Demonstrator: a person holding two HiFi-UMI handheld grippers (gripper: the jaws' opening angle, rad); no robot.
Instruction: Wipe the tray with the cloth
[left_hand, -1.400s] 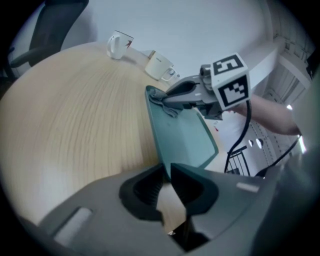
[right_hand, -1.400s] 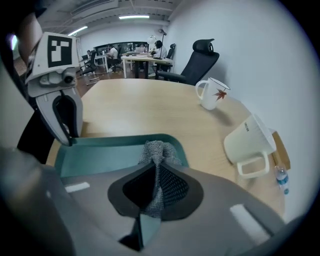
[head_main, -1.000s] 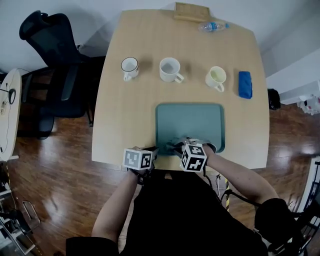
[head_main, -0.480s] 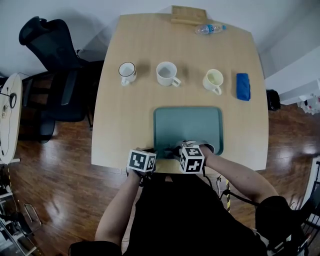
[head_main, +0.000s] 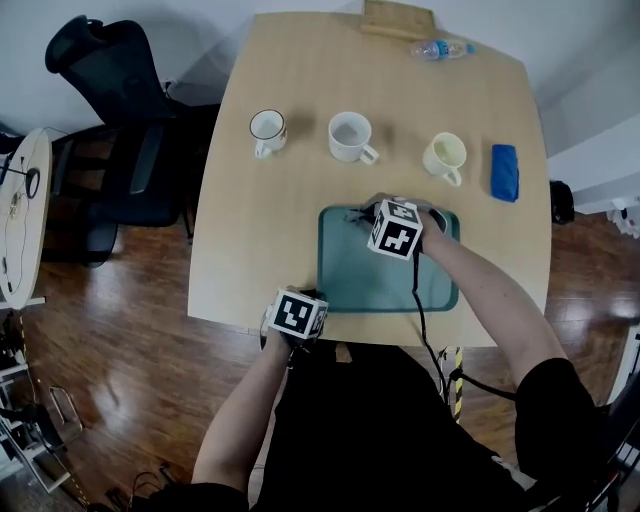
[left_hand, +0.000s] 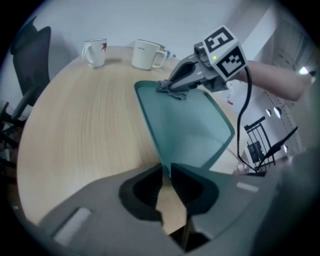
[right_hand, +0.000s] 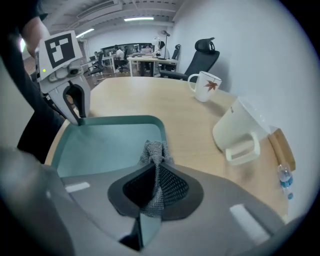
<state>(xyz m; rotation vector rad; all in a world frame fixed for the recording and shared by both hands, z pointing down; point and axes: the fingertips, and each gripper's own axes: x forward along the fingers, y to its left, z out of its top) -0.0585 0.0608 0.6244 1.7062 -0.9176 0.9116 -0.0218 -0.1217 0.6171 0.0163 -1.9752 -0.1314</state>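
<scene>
A teal tray (head_main: 375, 278) lies near the table's front edge. My right gripper (head_main: 364, 214) is over its far left part, shut on a grey knit cloth (head_main: 355, 213) that touches the tray. The right gripper view has the cloth (right_hand: 156, 152) bunched between the pads of that gripper (right_hand: 152, 175), hanging onto the tray (right_hand: 105, 142). My left gripper (head_main: 316, 301) is at the tray's near left corner. Its jaws have just been closing, and in the left gripper view (left_hand: 166, 172) they pinch the tray's rim (left_hand: 161, 159). That view also catches the right gripper (left_hand: 175, 86) and the cloth (left_hand: 170, 91).
Three mugs (head_main: 267, 130) (head_main: 350, 137) (head_main: 445, 155) stand in a row beyond the tray. A blue folded cloth (head_main: 505, 171) lies at the right. A water bottle (head_main: 440, 48) and a wooden block (head_main: 398, 20) are at the far edge. An office chair (head_main: 110, 120) stands left of the table.
My right gripper has carried the cloth from the tray's near edge to its far left part. The left gripper has stayed at the near left corner, slightly rolled.
</scene>
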